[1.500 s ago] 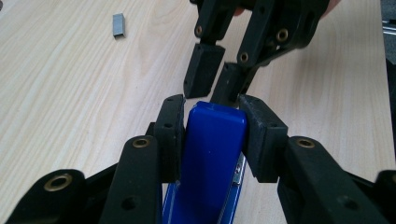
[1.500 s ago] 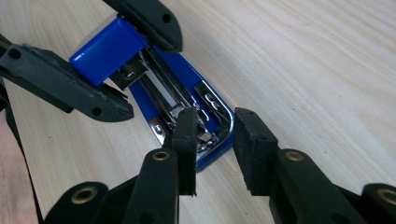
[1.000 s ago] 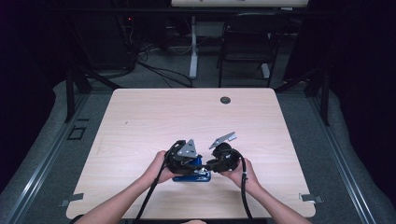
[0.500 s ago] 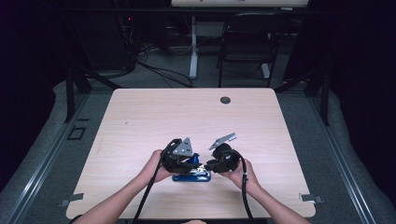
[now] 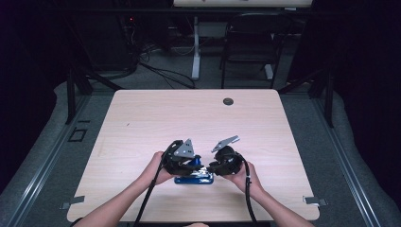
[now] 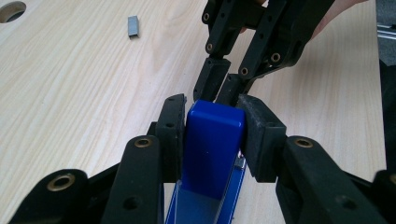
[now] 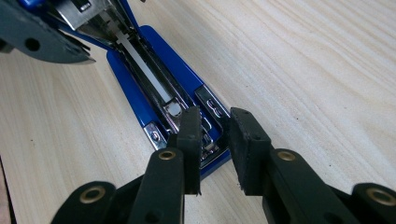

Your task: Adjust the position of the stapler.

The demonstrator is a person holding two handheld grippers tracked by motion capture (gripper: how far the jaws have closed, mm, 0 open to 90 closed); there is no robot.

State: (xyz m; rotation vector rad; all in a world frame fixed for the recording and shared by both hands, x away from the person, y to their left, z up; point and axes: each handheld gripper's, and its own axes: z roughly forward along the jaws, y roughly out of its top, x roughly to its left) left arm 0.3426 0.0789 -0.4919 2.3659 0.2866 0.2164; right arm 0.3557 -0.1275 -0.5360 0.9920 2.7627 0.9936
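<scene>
the blue stapler [image 5: 194,178] lies near the front edge of the table [image 5: 142,118], between the person's 2 hands, and it is swung open: its base with the bright metal staple channel [image 7: 149,77] sits flat on the wood while the blue top cover [image 6: 212,144] stands lifted. the left gripper [image 6: 212,123] pinches that cover from both sides, pads pressed against the plastic. the right gripper [image 7: 215,133] is at the hinge end of the base, its jaws narrowly parted, 1 pad touching the metal there and a gap between them (whether it bears down hard i cannot tell). a small strip of staples [image 6: 133,25] lies well apart on the table, toward the round cable hole [image 5: 228,101].

risks from here, as i judge them: the smooth cover could slip out of the left pinch and snap down onto the right jaws; or the base, barely pinned, could skid or lift if the cover is pulled further back, since only 1 pad holds it.
</scene>
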